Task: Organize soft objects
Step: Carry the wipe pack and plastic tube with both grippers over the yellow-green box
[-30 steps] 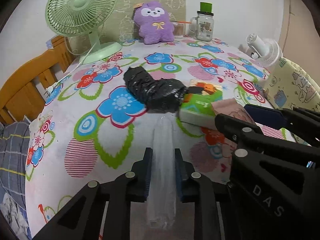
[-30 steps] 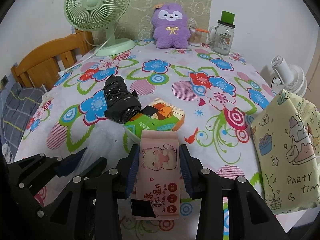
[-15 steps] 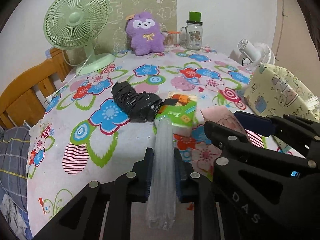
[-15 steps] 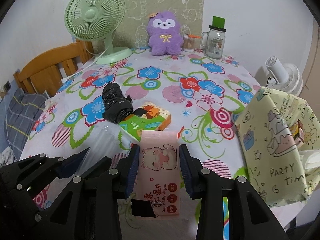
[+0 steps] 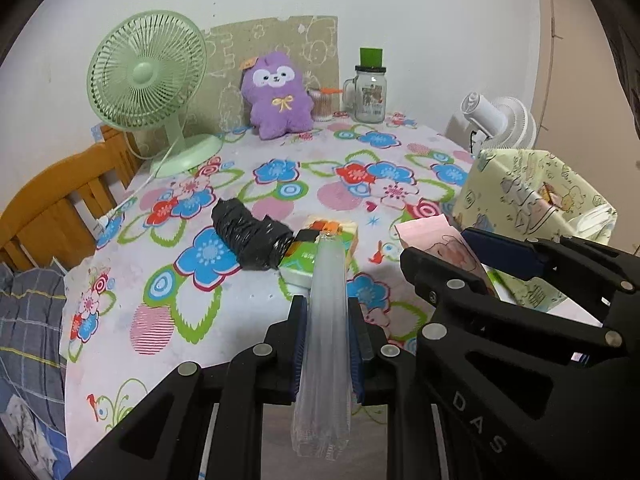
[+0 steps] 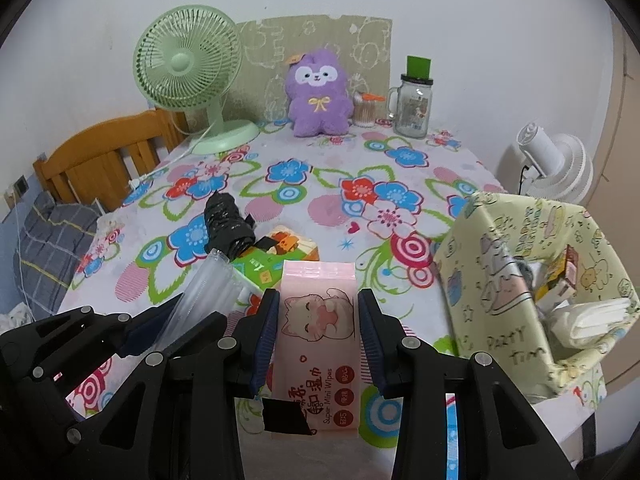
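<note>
Both grippers have risen and drawn back from the flowered table (image 6: 400, 152), so more of the yellow fabric bin (image 6: 500, 280) shows right of the right gripper (image 6: 318, 336), probably their destination. Its jaws clamp the pink wipes pack (image 6: 316, 320) by its sides, while the left gripper (image 5: 327, 344) pinches a clear plastic sleeve (image 5: 326, 320), jaws nearly closed; black bundle (image 5: 250, 236) and green tissue pack (image 5: 316, 256) lie ahead.

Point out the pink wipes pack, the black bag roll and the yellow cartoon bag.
pink wipes pack (image 6: 318, 320), right wrist view, on the printed cat.
black bag roll (image 5: 250, 238), left wrist view, on its crinkled middle.
yellow cartoon bag (image 6: 492, 280), right wrist view, on its near wall.
</note>
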A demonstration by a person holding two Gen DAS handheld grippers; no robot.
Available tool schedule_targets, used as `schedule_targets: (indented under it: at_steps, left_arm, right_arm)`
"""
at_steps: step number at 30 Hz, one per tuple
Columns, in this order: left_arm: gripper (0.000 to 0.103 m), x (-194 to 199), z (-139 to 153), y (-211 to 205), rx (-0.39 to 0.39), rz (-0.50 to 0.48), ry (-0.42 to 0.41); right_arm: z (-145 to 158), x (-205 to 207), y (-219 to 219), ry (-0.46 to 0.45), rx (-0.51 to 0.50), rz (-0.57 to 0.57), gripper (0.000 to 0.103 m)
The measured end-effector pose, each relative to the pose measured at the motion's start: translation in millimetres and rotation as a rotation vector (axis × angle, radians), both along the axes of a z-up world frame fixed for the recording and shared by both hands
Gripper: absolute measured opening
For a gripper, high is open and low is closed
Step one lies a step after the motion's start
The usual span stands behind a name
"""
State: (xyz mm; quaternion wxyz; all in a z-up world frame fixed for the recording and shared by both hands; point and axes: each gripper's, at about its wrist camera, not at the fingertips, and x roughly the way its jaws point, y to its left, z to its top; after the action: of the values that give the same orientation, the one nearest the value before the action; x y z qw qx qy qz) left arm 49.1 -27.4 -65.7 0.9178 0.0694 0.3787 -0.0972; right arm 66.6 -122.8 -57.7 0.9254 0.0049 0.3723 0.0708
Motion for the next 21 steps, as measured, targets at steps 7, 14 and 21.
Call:
schedule_targets:
  at_steps: [7,14,21]
  left_arm:
    - [0.018,-8,14,-12,-0.001,-0.014,-0.025]
    - [0.018,-12,26,-24,-0.007,-0.025,-0.046]
    - [0.018,-13,38,-38,-0.015,-0.041,-0.067]
  right_arm:
    - [13,-8,-14,-0.027,0.004,-0.015,0.043]
    - [28,-13,-27,-0.051,0.000,-0.026,0.043]
    - [41,-16,-42,-0.072,-0.003,-0.045,0.043]
